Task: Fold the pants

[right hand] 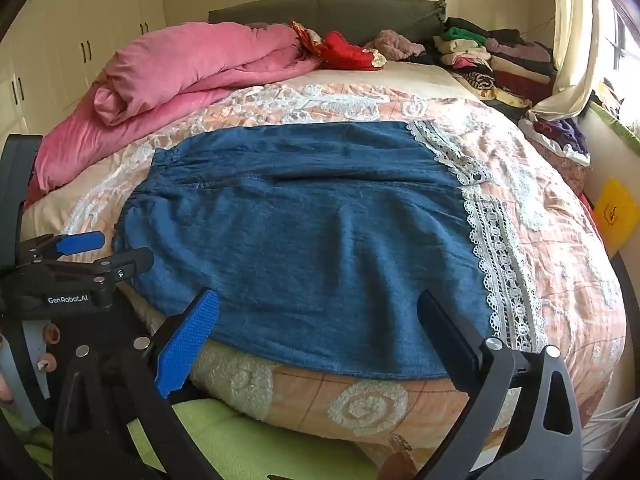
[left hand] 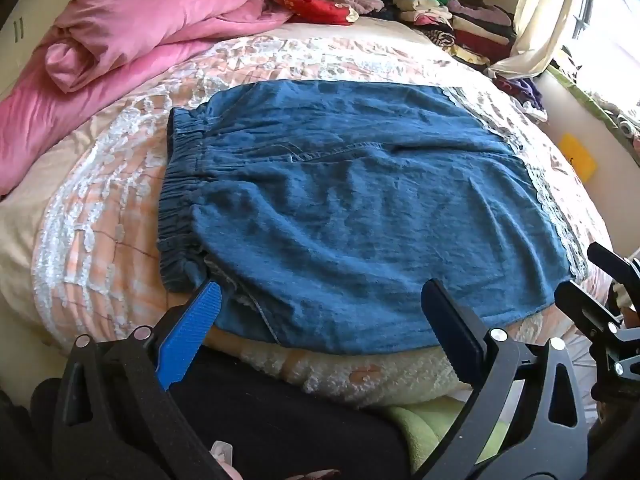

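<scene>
Peach quilted bedspread [right hand: 532, 216] with white lace covers the bed; a pink duvet [left hand: 120, 40] is heaped at its far left. Blue denim pants [left hand: 360, 200] lie flat across the middle, elastic waistband to the left. My left gripper [left hand: 320, 312] and right gripper [right hand: 318, 320] hover at the near hem, both jaws wide apart, holding nothing.

Daylight from a window [right hand: 618, 40] falls on cream walls, white cupboards [right hand: 80, 32] and a grey headboard [right hand: 320, 10].
</scene>
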The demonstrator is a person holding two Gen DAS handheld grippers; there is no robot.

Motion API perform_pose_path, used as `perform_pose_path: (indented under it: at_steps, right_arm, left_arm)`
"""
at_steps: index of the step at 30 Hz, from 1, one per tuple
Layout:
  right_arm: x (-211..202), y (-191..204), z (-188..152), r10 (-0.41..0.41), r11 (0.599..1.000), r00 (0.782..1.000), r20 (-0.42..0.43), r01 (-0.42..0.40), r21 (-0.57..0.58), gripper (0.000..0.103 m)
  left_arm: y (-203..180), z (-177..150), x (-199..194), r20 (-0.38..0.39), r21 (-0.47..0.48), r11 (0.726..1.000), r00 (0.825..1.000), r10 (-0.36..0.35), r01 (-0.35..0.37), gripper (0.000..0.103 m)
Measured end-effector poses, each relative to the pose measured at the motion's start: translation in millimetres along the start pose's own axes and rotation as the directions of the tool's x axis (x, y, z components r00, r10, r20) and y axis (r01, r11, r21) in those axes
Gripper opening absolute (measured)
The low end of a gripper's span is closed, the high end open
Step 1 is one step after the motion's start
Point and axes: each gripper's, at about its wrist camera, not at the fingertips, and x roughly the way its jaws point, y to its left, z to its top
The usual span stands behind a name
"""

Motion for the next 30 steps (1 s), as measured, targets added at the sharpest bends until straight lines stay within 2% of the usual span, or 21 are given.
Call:
perform_pose_path:
  at_steps: [30]
  right_arm:
    - [0.6, -2.4, -0.2, -0.010, 1.000, 1.000, -0.004, 0.010, 0.001, 0.099]
  left_arm:
    - [0.2, 0.9, -0.9, 0.005, 0.003, 1.000, 1.000, -0.001, 0.001, 0.094]
